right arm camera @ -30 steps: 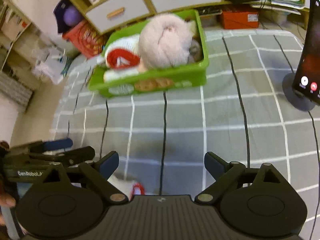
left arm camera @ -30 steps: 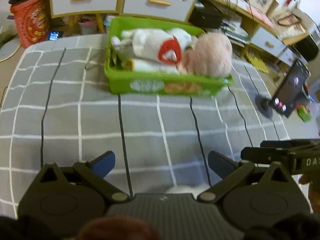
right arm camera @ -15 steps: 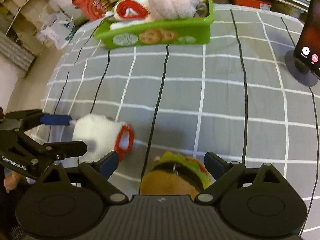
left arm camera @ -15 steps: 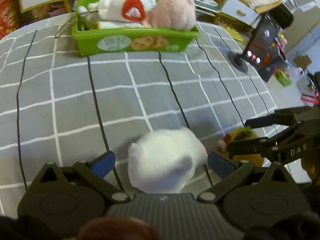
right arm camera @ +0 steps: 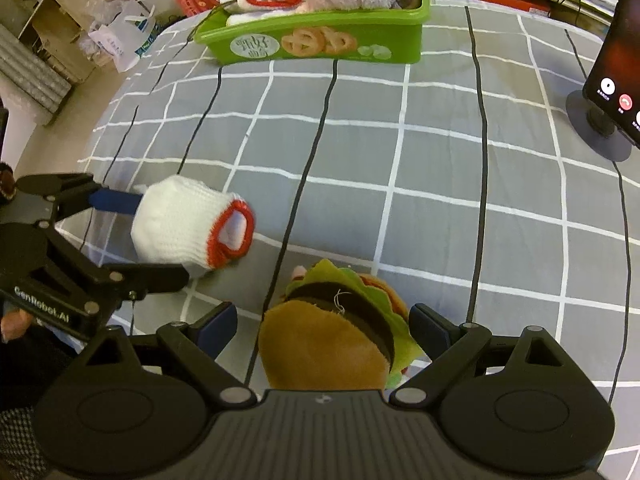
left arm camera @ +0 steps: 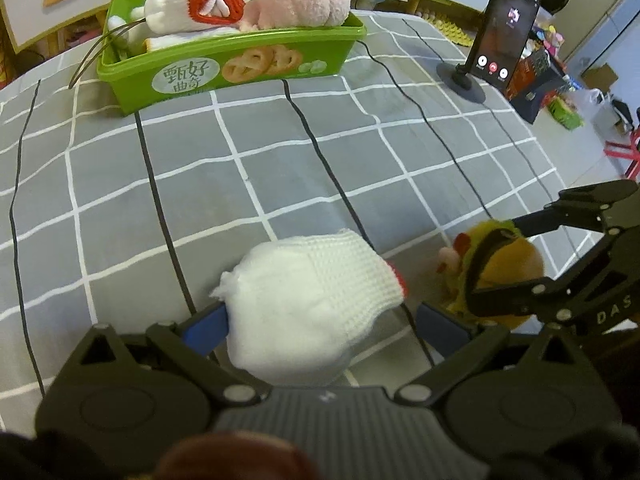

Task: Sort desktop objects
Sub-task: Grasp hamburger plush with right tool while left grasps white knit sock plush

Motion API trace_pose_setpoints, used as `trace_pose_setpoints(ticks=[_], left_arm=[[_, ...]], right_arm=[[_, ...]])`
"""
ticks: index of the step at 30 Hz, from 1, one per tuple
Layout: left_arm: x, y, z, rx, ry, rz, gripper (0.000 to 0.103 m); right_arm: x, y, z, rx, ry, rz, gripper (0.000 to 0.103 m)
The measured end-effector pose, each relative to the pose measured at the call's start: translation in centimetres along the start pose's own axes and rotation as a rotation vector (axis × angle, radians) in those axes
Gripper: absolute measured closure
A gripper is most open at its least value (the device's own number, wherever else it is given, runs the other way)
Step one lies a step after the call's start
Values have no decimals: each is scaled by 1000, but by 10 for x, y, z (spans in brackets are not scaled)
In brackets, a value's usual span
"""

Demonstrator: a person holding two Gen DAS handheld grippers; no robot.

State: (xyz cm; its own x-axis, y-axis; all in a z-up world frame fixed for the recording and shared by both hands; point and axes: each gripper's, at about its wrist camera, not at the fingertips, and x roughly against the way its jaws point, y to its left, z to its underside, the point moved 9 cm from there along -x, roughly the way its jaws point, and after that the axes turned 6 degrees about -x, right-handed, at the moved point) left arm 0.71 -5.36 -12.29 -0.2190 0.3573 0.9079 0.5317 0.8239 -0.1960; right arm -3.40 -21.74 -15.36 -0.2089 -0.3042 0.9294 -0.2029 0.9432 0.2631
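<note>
Both pieces look ready to be picked up, so I judge this to be the grasp step, with the carry to the green bin (left arm camera: 224, 68) at the far edge of the bench (left arm camera: 280, 152) next. That move calls for closing on each soft item and clearing the bin's near wall (it is already heaped with a glove and a pink plush).

The left hand-held gripper (left arm camera: 322, 320) is spread wide around the white glove (left arm camera: 304, 300). Its left pad (left arm camera: 206, 322) touches the glove's side; the right pad sits just clear, so nothing is clamped yet. The glove lies on the checked cloth, red cuff (right arm camera: 232, 232) toward the right.

The right hand-held gripper (right arm camera: 322, 322) is equally wide, straddling the burger plush (right arm camera: 332, 340) just beside the glove. Neither pad clearly presses it, and whether the plush rests on the bench I cannot tell
</note>
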Motion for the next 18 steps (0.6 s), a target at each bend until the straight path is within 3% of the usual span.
trace_pose_setpoints(ticks=[18], left_arm=[[-16,5,5,-65,53,-85,1]], right_arm=[[-13,-5,14,64,33,49,12]])
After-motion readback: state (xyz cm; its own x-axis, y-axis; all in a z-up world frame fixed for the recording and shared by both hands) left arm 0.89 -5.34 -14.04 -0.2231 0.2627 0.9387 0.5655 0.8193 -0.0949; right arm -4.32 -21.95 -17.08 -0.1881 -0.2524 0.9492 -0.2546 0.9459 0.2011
